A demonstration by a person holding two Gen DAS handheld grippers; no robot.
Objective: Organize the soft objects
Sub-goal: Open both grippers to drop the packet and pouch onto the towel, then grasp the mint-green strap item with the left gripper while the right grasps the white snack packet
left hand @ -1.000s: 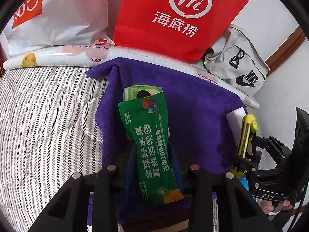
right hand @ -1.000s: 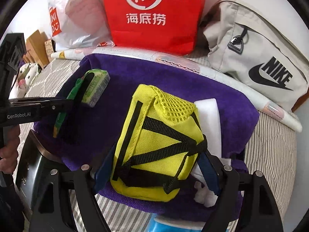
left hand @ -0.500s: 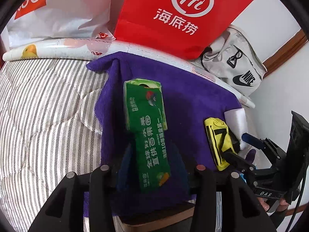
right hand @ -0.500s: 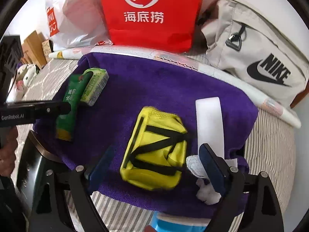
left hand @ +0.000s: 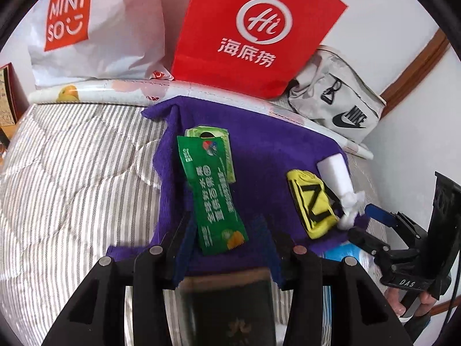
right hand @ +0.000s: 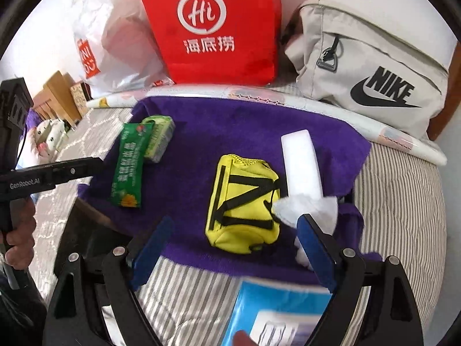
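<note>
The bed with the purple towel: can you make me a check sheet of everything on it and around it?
Surface: striped bedding with a purple towel spread on it.
Job's things: green packet leaning on a green box; yellow pouch beside a white foam block; all lie on the towel.
Clutter: blue and white pack at the near edge; white wad by the pouch.
Grippers: left gripper open, right gripper open; both have just been opening, nothing between the pads.
Cables: black cable beside the right handle.
Surroundings: red bag, white Miniso bag, grey Nike bag.
</note>
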